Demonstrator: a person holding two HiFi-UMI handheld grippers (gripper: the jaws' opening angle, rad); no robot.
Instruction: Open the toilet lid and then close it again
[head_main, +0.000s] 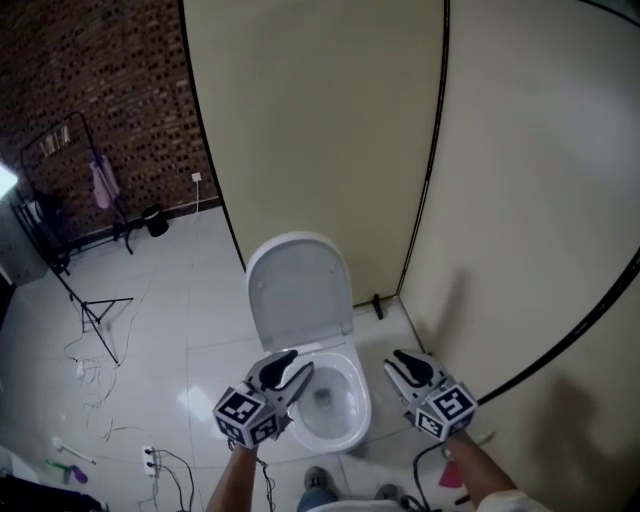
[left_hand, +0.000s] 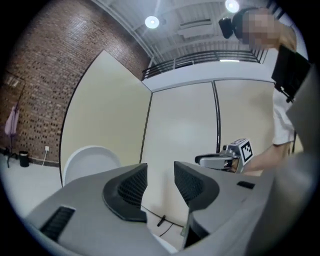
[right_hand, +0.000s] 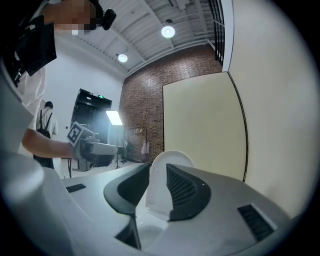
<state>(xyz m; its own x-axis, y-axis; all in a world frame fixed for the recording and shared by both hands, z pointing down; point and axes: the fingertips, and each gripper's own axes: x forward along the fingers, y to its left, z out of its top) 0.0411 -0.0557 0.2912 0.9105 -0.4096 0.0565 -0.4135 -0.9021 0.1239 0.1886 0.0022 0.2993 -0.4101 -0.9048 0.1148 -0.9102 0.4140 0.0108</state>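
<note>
1 lid (head_main: 298, 285) upright, beyond L claw (head_main: 300, 370), R claw (head_main: 393, 358).

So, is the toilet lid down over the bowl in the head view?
No, the lid stands raised against the partition, leaving the bowl open below it.

The head view looks steeply down from the near side onto the raised toilet lid (head_main: 300, 290). Both gripper views ride low and level. The left hand-held gripper (head_main: 293, 368) faces the far partition (left_hand: 180, 130), while the right hand-held gripper (head_main: 398, 360) seemingly angles leftward. All three views share the lid.
</note>
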